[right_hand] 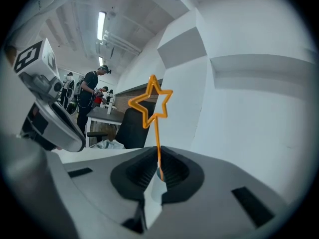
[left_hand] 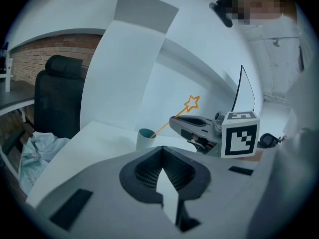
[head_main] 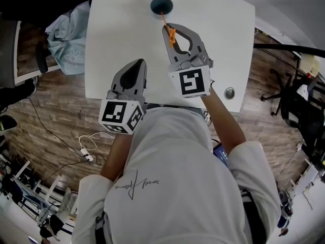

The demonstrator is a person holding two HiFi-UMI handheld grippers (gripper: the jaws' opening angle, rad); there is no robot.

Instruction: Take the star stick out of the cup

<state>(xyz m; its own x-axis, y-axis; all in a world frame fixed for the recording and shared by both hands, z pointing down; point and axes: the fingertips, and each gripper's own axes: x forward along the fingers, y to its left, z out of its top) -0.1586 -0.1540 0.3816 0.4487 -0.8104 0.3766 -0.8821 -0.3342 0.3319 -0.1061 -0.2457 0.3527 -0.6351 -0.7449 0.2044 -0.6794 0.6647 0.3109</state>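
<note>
A teal cup (head_main: 161, 5) stands near the far edge of the white table (head_main: 117, 29). An orange star stick (head_main: 171, 35) leans out of it toward me. In the left gripper view its lower end still sits in the cup (left_hand: 146, 139) and the star (left_hand: 192, 102) points up to the right. My right gripper (head_main: 168, 30) is shut on the stick's shaft just below the star. In the right gripper view the star (right_hand: 151, 105) rises above the closed right gripper (right_hand: 158, 157). My left gripper (head_main: 139, 63) hovers nearer me, left of the right one. The left gripper (left_hand: 162, 151) is shut and holds nothing.
Pale blue cloth (head_main: 71, 34) lies heaped beside the table's left edge. A round grommet (head_main: 229, 92) sits in the table's near right corner. A black office chair (head_main: 294, 98) stands to the right, and cables (head_main: 87, 147) lie on the wooden floor. People (right_hand: 92, 91) stand far off.
</note>
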